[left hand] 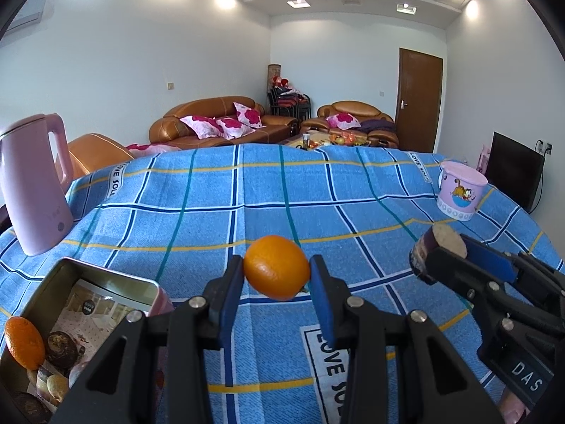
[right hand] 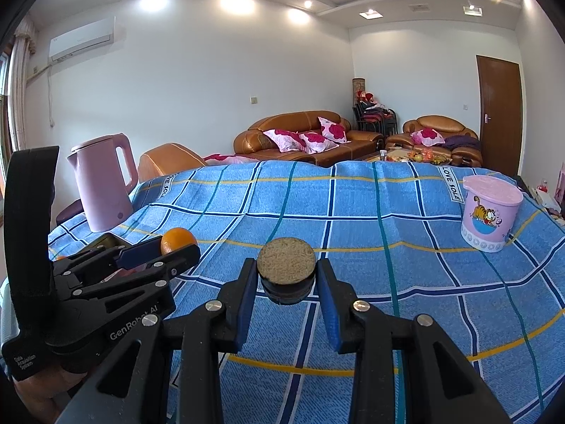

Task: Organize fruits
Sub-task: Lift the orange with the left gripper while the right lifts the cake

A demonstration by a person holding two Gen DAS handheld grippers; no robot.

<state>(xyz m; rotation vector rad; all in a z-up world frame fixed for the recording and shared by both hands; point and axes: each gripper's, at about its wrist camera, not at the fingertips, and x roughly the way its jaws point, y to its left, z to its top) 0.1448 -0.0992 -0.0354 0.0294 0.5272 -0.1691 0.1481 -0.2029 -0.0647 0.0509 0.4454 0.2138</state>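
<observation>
An orange [left hand: 276, 266] hangs just above the blue checked tablecloth [left hand: 212, 219], and my left gripper [left hand: 276, 265] is shut on it, pads pressing both sides. The right wrist view shows this orange [right hand: 176, 239] in my left gripper [right hand: 177, 247] at the left. My right gripper [right hand: 286, 272] is shut on a short dark purple stub with a pale cut end [right hand: 286, 260], held off the cloth. From the left wrist, the stub [left hand: 447, 239] and right gripper [left hand: 445, 250] are at the right. An open metal tin [left hand: 106, 279] at lower left holds another orange [left hand: 24, 342].
A pink kettle [left hand: 35, 183] stands at the table's left edge. A pink lidded tub with a cartoon cat [right hand: 489, 212] sits at the far right. Brown sofas with pink cushions [right hand: 300, 134] are beyond the table's far edge.
</observation>
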